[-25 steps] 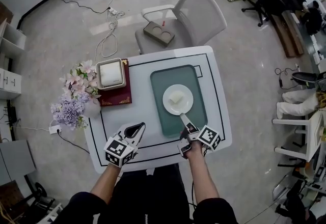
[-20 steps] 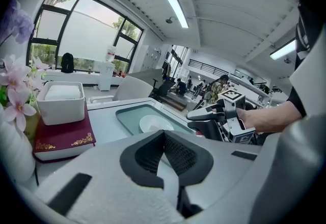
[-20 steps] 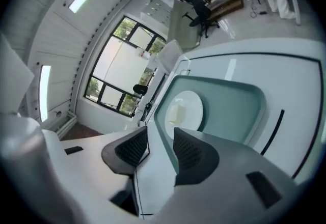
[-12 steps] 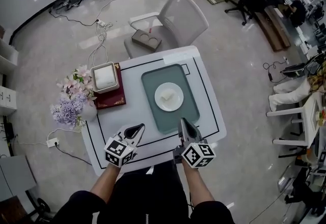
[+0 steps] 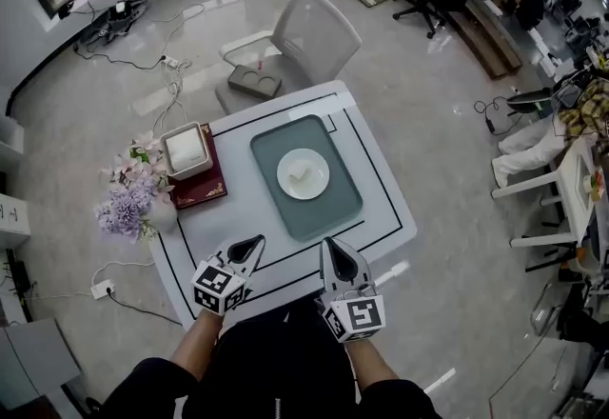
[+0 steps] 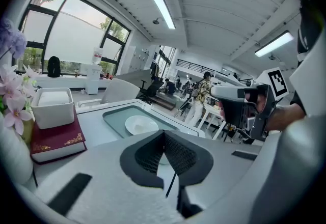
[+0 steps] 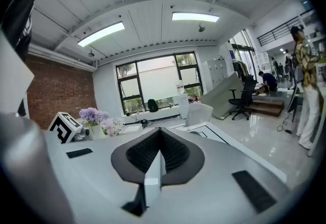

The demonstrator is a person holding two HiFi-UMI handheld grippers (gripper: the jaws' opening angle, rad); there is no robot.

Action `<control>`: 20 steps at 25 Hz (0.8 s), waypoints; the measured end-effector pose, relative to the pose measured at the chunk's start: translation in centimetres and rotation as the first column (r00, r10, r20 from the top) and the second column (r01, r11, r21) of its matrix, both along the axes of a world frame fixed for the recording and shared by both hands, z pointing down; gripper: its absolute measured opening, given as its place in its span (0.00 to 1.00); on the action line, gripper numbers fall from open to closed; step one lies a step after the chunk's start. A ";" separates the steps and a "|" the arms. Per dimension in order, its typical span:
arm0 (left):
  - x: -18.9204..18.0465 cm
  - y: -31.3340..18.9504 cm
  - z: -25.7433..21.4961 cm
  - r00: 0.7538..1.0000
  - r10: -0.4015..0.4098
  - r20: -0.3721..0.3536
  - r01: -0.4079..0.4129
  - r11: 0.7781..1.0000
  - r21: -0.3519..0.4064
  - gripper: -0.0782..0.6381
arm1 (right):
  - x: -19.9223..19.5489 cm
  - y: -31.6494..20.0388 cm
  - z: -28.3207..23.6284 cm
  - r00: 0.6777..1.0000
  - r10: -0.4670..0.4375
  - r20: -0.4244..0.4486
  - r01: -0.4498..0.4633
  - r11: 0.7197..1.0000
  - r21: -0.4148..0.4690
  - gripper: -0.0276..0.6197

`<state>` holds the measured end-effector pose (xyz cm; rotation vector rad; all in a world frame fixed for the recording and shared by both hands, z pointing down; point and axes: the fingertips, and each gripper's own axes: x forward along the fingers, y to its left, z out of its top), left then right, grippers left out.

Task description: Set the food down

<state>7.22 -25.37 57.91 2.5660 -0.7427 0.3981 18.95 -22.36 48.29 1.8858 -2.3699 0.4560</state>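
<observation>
The food (image 5: 299,173), a small pale piece, lies on a white plate (image 5: 319,182). The plate sits in the middle of a grey-green tray (image 5: 339,209), which takes up the right half of the surface (image 5: 245,217) and runs from near its far edge towards the near one.

Both hands are at the near edge, well apart from the tray. The left tongs (image 5: 256,242) point inward over the near left part of the surface. Their own view shows the two dark pads pressed together with only a thin slit between them and nothing inside. The right tongs (image 5: 329,246) hover just off the near edge, by the near end of the tray and a little above the surface. They too are clenched tight, the pads meeting in one line, and they carry nothing.

Near the far left corner a dark red book (image 5: 206,187) lies flat, with a white square box (image 5: 186,150) on top of it. Just beside the book, at the left edge, stands a bunch of pink and lilac flowers (image 5: 127,200). A pale chair (image 5: 310,28) stands on the floor beyond the far edge.
</observation>
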 end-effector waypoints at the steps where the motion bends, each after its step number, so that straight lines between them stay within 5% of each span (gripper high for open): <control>1: 0.0 0.2 -0.1 1.000 0.006 0.000 -0.006 1.000 0.002 0.12 | -0.3 0.5 0.0 1.000 -0.002 -0.014 0.002 1.000 -0.002 0.06; 20: 1.0 2.9 -1.1 0.998 0.055 0.006 -0.055 0.998 0.031 0.12 | -0.9 5.0 1.5 0.998 -0.014 -0.053 0.011 0.999 -0.051 0.05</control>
